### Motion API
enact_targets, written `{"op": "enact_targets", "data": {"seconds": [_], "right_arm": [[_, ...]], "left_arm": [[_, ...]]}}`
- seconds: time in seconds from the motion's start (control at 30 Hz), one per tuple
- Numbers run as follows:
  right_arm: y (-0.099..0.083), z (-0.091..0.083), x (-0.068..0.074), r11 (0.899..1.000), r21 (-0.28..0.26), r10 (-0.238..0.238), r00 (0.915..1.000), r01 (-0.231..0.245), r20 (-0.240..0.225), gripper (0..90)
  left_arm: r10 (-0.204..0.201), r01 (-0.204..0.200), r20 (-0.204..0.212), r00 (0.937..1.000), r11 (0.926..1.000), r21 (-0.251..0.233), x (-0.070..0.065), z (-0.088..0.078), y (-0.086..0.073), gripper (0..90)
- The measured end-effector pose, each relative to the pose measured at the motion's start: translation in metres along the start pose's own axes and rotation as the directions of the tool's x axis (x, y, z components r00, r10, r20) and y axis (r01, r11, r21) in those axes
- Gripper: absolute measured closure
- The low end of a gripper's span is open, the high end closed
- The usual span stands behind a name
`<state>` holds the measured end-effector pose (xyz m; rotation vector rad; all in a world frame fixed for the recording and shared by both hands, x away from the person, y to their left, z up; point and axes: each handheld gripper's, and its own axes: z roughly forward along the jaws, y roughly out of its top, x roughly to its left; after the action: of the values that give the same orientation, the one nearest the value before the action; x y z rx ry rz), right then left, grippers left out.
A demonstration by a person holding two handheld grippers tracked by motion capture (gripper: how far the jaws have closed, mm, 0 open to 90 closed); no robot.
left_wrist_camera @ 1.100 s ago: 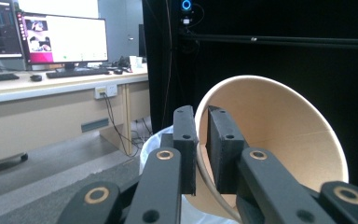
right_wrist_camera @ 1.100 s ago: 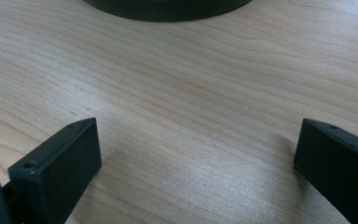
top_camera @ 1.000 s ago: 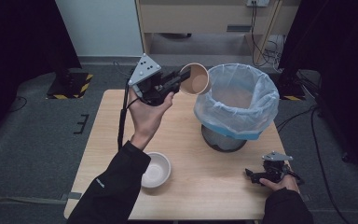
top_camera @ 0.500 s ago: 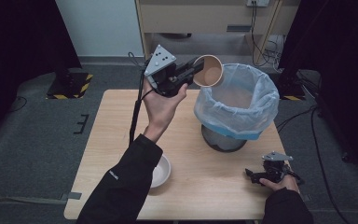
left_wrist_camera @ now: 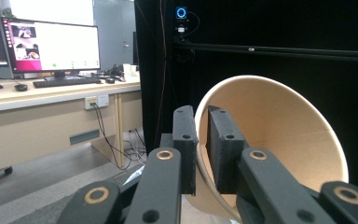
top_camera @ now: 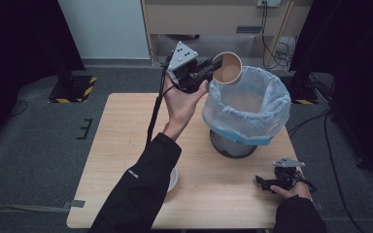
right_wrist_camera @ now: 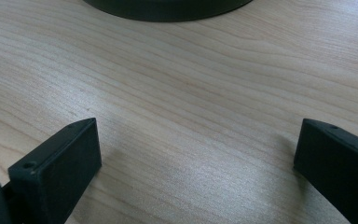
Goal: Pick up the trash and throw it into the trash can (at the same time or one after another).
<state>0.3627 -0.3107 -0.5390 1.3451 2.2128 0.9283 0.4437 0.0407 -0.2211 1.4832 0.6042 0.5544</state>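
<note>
My left gripper (top_camera: 212,67) is held high over the table's far edge, shut on the rim of a brown paper cup (top_camera: 227,68). The cup lies on its side with its mouth towards the camera, at the near-left rim of the bin (top_camera: 246,104). In the left gripper view my left gripper (left_wrist_camera: 202,147) pinches the paper cup (left_wrist_camera: 279,130) wall, one jaw inside and one outside. My right gripper (top_camera: 267,181) rests low at the table's near right corner. In the right gripper view my right gripper (right_wrist_camera: 198,154) stands open over bare wood.
The bin is a dark can lined with a pale blue bag; its base (right_wrist_camera: 168,7) shows ahead of the right jaws. A white bowl (top_camera: 172,178) sits near the front edge, partly under my left sleeve. The wooden table (top_camera: 121,141) has free room at left.
My left hand has carried the cup to the right, from left of the bin to over its near-left rim. The right gripper has stayed put.
</note>
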Motion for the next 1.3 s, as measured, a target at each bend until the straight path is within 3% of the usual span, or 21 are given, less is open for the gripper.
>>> {"op": "enact_targets", "data": {"seconds": [0.3,0.43,0.77,0.83,0.87,1.0,1.1,1.3], "right_arm": [[0.0,0.0,0.0,1.0,0.0,-0.001,1.0,0.001,0.0,0.8],[0.0,0.0,0.0,1.0,0.0,-0.001,1.0,0.001,0.0,0.8],[0.0,0.0,0.0,1.0,-0.001,-0.002,1.0,0.002,0.0,0.8],[0.0,0.0,0.0,1.0,-0.002,-0.004,1.0,0.004,0.001,0.8],[0.0,0.0,0.0,1.0,-0.002,-0.004,1.0,0.004,0.001,0.8],[0.0,0.0,0.0,1.0,-0.002,-0.004,1.0,0.004,0.001,0.8],[0.0,0.0,0.0,1.0,-0.001,-0.002,1.0,0.002,-0.001,0.8],[0.0,0.0,0.0,1.0,-0.001,-0.002,1.0,0.002,0.0,0.8]], "left_arm": [[0.016,-0.016,-0.005,0.9999,0.9985,0.053,-0.003,0.022,-0.011,81.8],[0.005,-0.004,-0.006,1.0,0.9982,0.059,-0.004,0.034,-0.016,81.8],[0.01,-0.01,0.002,0.9999,0.9926,0.121,-0.006,0.06,-0.035,80.9],[-0.002,0.001,0.016,0.9999,0.993,0.118,-0.005,0.063,-0.037,74.4],[0.011,-0.012,0.013,0.9999,0.9935,0.113,-0.004,0.064,-0.037,69.5],[0.032,-0.033,0.016,0.9994,0.9938,0.106,0.0,0.056,-0.035,55.9],[0.046,-0.047,0.022,0.9987,0.9953,0.084,0.003,0.04,-0.03,50.2],[0.098,-0.099,0.023,0.995,0.9901,0.1,0.009,-0.014,-0.025,40.9]]}}
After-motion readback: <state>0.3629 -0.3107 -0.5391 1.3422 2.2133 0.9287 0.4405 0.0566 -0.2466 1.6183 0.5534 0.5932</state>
